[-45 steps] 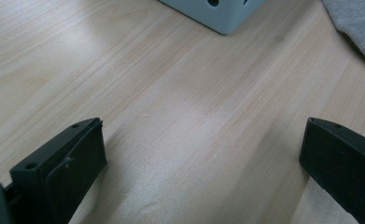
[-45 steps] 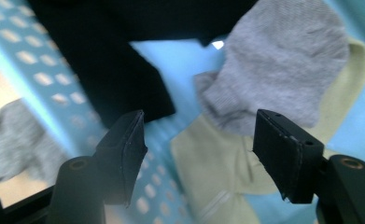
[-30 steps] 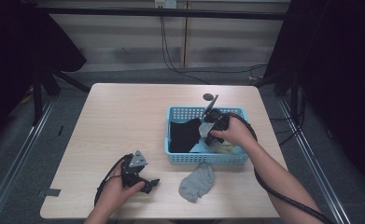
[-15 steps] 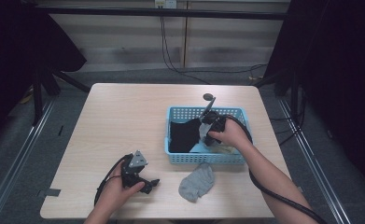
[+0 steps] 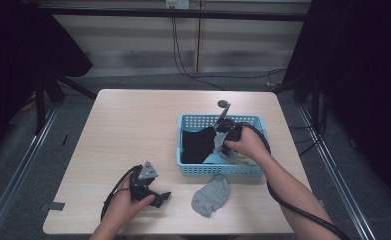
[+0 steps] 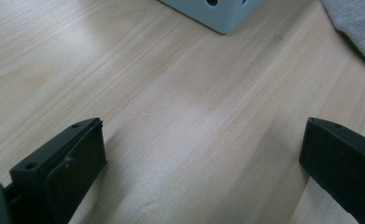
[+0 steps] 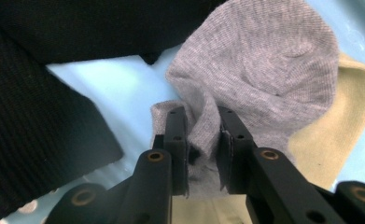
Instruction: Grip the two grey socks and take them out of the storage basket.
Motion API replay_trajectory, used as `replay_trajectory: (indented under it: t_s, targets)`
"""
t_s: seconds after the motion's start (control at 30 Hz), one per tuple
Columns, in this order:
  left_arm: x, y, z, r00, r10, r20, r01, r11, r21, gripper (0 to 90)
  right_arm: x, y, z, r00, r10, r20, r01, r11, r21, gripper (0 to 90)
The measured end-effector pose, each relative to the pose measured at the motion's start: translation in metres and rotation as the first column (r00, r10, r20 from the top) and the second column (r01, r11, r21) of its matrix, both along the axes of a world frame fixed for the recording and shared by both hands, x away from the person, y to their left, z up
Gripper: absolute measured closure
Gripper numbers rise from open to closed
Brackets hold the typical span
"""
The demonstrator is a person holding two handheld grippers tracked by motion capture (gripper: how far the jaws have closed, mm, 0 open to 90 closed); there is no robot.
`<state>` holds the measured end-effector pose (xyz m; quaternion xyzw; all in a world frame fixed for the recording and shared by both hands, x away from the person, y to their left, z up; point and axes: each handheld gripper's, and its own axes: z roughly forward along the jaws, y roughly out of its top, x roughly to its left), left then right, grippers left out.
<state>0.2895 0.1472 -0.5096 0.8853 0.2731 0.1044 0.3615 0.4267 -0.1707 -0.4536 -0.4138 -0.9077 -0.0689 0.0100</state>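
Right gripper view looks along the right gripper [image 7: 202, 140], whose two black jaws are pinched together on a fold of a grey sock [image 7: 259, 79]. The sock bunches up from between the jaws and spreads above them. Under it to the right lies a pale yellow cloth [image 7: 353, 121], and to the left and above sits a black knitted garment [image 7: 35, 140], all on the light blue floor of a basket [image 7: 124, 84].

From the high view, the right gripper [image 5: 223, 136] is held by the person's right hand [image 5: 245, 145] inside the blue basket [image 5: 218, 170], which stands on the right half of the counter [image 5: 133, 125]. The black garment [image 5: 198, 145] fills the basket's left part. A small dark round object [image 5: 223, 105] lies on the counter just beyond the basket's far edge.

A second grey sock [image 5: 210, 196] lies on the counter just outside the basket's near wall, close to the counter's near edge.

Near the counter's near left corner, the left gripper [image 5: 159, 197] rests low over the wood in the person's left hand [image 5: 128, 202]. In the left gripper view its jaws stand wide apart with bare counter [image 6: 180, 116] between them, a corner of the basket [image 6: 217, 14] ahead and the edge of the second grey sock [image 6: 357, 28] at the upper right.
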Motion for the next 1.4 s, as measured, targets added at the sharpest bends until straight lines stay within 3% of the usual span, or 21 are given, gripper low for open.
replay_trajectory:
  t_s: [0.4, 0.83, 1.17, 1.4]
  targets:
    - [0.000, -0.001, 0.000, 1.0000, 0.009, 0.001, -0.009, 0.9999, -0.009, 0.0, -0.003, -0.011, 0.018, 0.9999, 0.008, 0.007, -0.008, 0.9991, 0.042, 78.8]
    - [-0.001, -0.001, -0.001, 1.0000, 0.010, -0.001, -0.010, 0.9999, -0.012, 0.0, -0.011, -0.016, 0.051, 0.9996, 0.025, 0.013, -0.025, 0.9985, 0.049, 80.6]
    - [-0.001, -0.001, 0.000, 1.0000, 0.009, 0.002, -0.009, 0.9999, -0.009, 0.0, -0.025, -0.011, 0.077, 0.9949, 0.096, 0.032, -0.098, 0.9935, 0.058, 80.9]
    - [-0.001, -0.001, 0.000, 1.0000, 0.009, 0.002, -0.009, 0.9999, -0.009, 0.0, -0.042, -0.003, 0.100, 0.9848, 0.168, 0.046, -0.170, 0.9844, 0.047, 80.9]
